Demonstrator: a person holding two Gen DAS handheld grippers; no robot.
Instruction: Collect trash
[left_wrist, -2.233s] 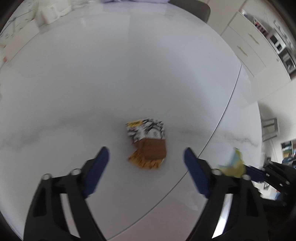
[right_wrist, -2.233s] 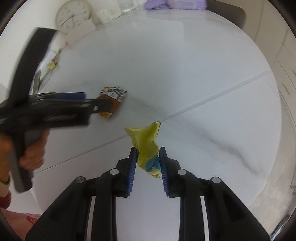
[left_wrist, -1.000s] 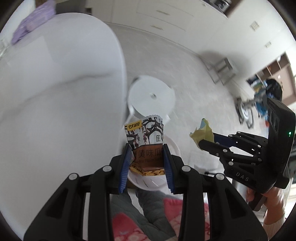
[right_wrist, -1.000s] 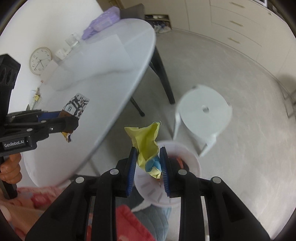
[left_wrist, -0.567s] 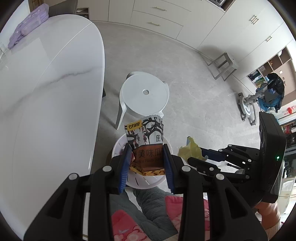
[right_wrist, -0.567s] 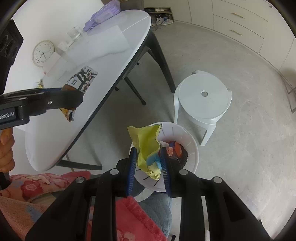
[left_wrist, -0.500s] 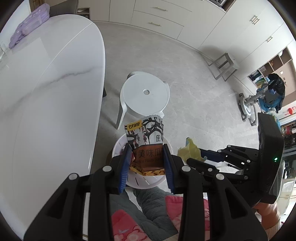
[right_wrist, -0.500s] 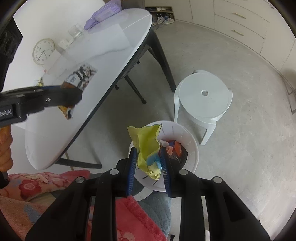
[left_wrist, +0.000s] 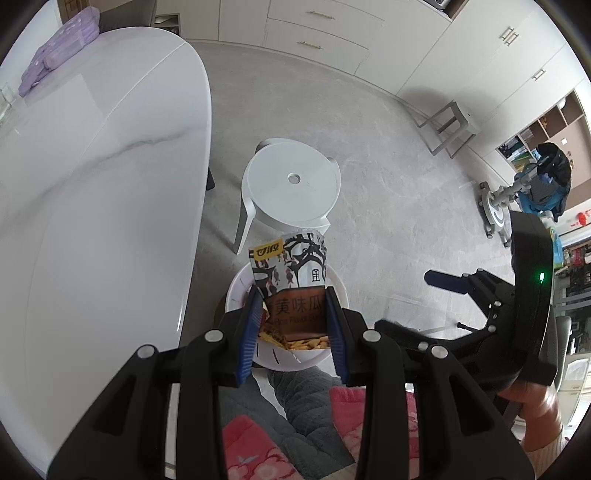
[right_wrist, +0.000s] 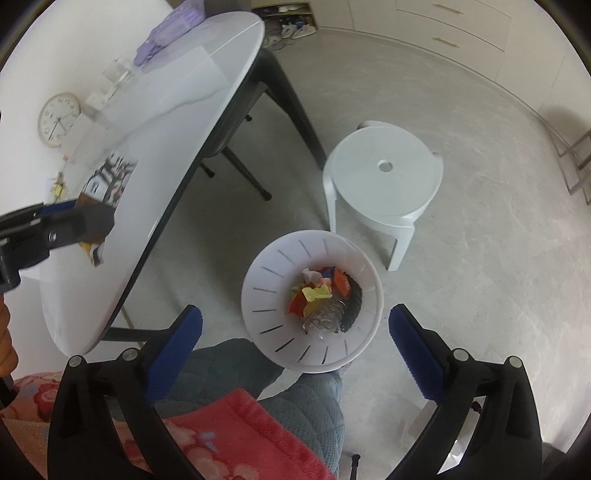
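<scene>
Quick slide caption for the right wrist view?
Right gripper opening, empty, above the white trash bin holding colourful wrappers.

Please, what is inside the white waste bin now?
The white waste bin holds crumpled wrappers in yellow, red, orange and blue, and something clear and ribbed. What lies under this pile is covered.

In the left wrist view the held black-and-white printed snack packet (left_wrist: 291, 291) hides most of the white slotted plastic bin (left_wrist: 236, 295), while shelf contents at right are too small to tell.
</scene>
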